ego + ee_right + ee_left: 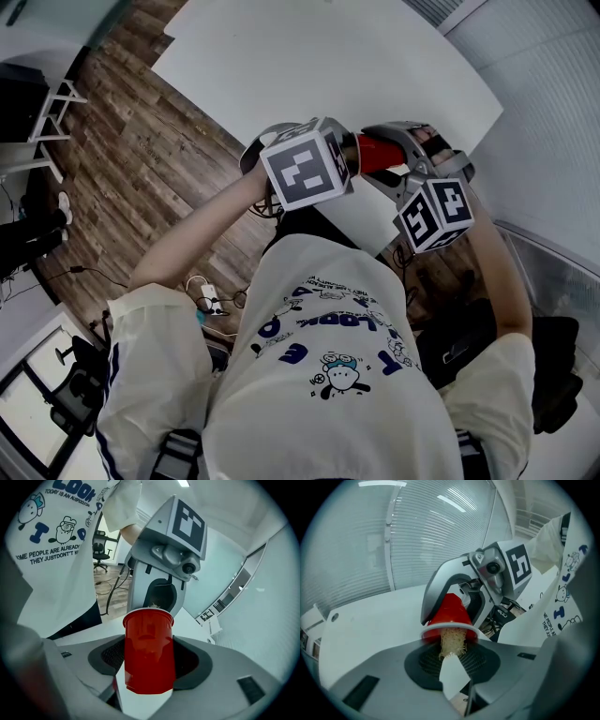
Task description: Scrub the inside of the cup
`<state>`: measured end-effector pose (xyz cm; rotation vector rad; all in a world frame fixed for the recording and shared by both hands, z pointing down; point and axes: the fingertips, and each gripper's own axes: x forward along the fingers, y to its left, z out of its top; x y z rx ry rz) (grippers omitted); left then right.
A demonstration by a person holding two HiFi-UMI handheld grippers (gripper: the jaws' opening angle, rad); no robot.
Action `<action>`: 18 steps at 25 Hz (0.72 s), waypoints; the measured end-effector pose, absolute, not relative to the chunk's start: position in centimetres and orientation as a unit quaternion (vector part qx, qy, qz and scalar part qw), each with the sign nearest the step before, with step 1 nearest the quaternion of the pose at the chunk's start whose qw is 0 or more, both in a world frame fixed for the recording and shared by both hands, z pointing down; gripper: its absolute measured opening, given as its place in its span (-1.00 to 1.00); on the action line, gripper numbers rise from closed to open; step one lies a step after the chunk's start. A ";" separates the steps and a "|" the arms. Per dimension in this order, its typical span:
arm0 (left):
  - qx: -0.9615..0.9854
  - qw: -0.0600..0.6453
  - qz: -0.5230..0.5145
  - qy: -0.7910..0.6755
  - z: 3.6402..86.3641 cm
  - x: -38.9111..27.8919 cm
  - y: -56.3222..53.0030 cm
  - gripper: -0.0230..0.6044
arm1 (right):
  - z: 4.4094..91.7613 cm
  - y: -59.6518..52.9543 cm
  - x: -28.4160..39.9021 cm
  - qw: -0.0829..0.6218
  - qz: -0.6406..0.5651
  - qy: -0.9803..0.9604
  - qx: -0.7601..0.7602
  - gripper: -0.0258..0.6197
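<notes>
A red plastic cup (149, 656) lies between the jaws of my right gripper (149, 670), which is shut on its wall, mouth pointing away from that camera. In the left gripper view the cup (451, 613) faces me, mouth first. A tan fibrous scrubber (452, 641) reaches into that mouth, and my left gripper (451, 658) is shut on its near end. Only a wisp of the scrubber (153, 605) shows above the cup's rim in the right gripper view. In the head view the cup (378, 153) sits between the two marker cubes (306, 171) (434, 214), over the table's near edge.
The white table (328, 66) stretches away beyond the grippers. Wood floor (141, 169) with cables and a power strip (208, 298) lies to its left. The person's printed white shirt (328, 356) is close behind both grippers. A glass wall (422, 541) stands past the table.
</notes>
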<state>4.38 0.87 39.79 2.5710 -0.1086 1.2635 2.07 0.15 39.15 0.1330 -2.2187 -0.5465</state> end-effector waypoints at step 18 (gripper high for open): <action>0.875 0.308 0.374 -0.013 39.8 3.8 1.4 -0.60 | 39.2 0.4 1.4 0.412 -0.336 -0.846 0.044 -0.03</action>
